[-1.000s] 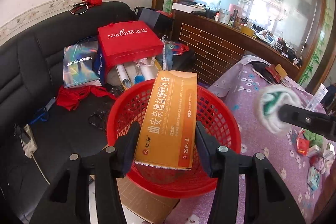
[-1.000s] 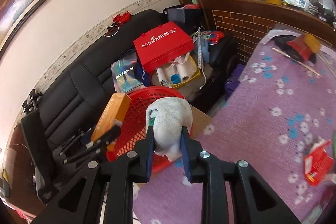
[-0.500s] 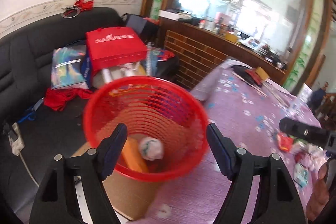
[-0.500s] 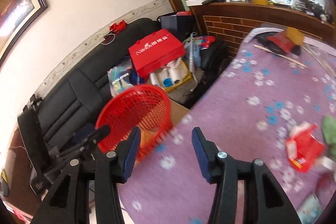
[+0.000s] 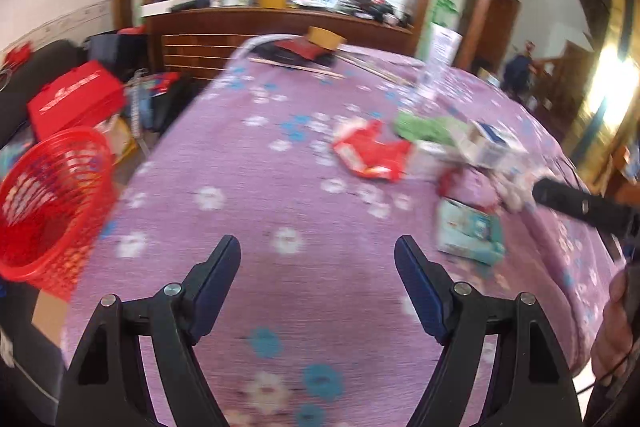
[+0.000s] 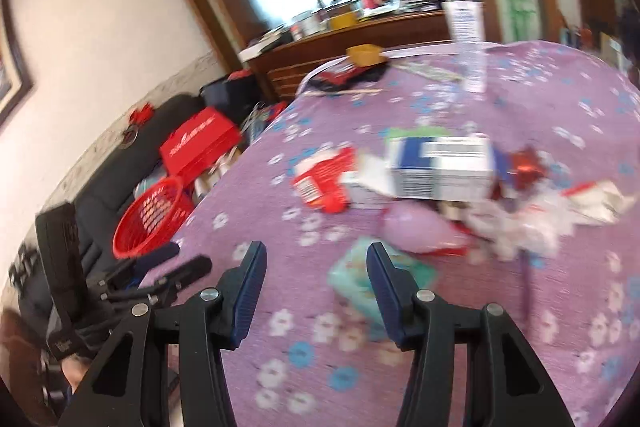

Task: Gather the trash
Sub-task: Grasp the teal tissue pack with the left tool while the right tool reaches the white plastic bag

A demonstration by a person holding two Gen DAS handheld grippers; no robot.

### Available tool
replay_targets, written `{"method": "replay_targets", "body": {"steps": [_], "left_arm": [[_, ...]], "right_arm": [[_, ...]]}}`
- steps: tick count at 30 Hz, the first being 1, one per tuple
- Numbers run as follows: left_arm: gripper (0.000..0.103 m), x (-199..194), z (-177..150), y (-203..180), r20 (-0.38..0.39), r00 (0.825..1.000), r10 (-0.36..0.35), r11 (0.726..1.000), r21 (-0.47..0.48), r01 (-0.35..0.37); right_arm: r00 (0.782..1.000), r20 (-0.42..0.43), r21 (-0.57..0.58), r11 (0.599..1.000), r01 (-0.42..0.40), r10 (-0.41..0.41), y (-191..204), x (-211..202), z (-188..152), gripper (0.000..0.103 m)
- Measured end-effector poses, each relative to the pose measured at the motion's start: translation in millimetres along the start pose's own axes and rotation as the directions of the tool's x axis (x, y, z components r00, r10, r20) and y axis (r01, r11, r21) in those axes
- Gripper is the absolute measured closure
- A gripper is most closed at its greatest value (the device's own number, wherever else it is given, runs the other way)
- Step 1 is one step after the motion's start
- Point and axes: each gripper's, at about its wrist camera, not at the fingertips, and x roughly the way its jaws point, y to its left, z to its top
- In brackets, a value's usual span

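Though blurred, plenty to read. Far left, off the table's edge: red basket, low beside the cloth, presumably so scraps can be dropped straight in. Next, left gripper, fingers spread wide and holding nothing, above bare purple tablecloth. Further right, the trash heap: red wrapper, green packet, white-and-blue carton, teal packet. Last, right gripper, fingers likewise apart and empty, straddling the teal packet's near end, probably lined up to pinch it.
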Motion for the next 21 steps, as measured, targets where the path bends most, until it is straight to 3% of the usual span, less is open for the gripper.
{"method": "replay_targets", "body": {"steps": [4, 8, 11, 13, 17, 21], "left_arm": [[0.021, 20, 0, -53, -0.076, 0.995, -0.069, 0.989, 0.127, 0.079], [0.021, 42, 8, -89, -0.126, 0.984, -0.127, 0.971, 0.187, 0.149], [0.021, 66, 18, -101, -0.189, 0.965, -0.182, 0.959, 0.184, 0.217], [0.021, 84, 28, -101, -0.228, 0.961, -0.153, 0.969, 0.157, 0.192], [0.021, 107, 31, -106, -0.284, 0.943, -0.174, 0.973, 0.100, 0.210], [0.021, 94, 14, -132, -0.286, 0.937, -0.202, 0.947, 0.188, 0.262]], "right_arm": [[0.997, 0.063, 0.094, 0.995, 0.038, -0.044, -40, -35, -1, 0.043], [0.994, 0.089, 0.168, 0.985, 0.044, -0.060, -66, -52, -2, 0.041], [0.994, 0.093, 0.212, 0.977, 0.033, -0.053, -82, -60, -7, 0.041], [0.994, 0.096, 0.228, 0.973, 0.026, -0.049, -90, -64, -10, 0.040], [0.993, 0.106, 0.254, 0.967, 0.029, -0.058, -100, -71, -12, 0.040], [0.989, 0.115, 0.288, 0.956, 0.054, -0.090, -117, -78, -13, 0.038]]}}
